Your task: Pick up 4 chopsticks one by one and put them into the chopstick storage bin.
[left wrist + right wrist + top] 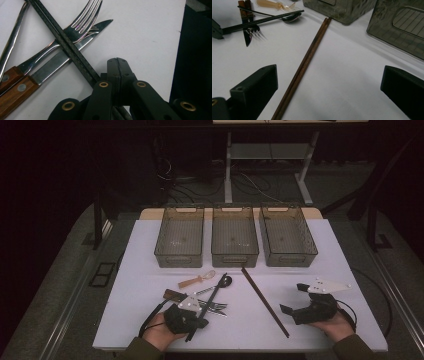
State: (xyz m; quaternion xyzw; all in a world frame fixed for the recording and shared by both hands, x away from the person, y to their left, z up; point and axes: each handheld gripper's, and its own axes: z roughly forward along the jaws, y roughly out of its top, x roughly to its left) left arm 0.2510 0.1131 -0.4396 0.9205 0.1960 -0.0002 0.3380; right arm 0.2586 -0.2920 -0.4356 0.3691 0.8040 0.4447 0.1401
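1. Your left gripper (187, 317) sits low at the near left of the white worktop (325, 255), and its fingers (117, 72) are pressed fully together.
2. Those shut fingers clamp the near end of a pair of long black chopsticks (72, 56). In the left gripper view the sticks run between the closed fingers and out the far side.
3. The black chopsticks slant up and away across the cutlery pile. They cross over a steel fork with a wooden handle (80, 27) and a steel knife with a wooden handle (57, 62), and their far tips lie by a dark metal spoon (225, 281).
4. A small clear plastic spoon with a tan handle (197, 280) lies just beyond the pile, towards the trays.
5. Your right gripper (312, 307) rests at the near right, its fingers (254, 87) spread wide with nothing between them but bare worktop.
6. A pair of long brown wooden chopsticks (304, 65) lies diagonally between your two grippers, close to the right gripper's left finger but not touching it.
7. Three grey see-through plastic trays (235, 257) stand side by side along the far edge.
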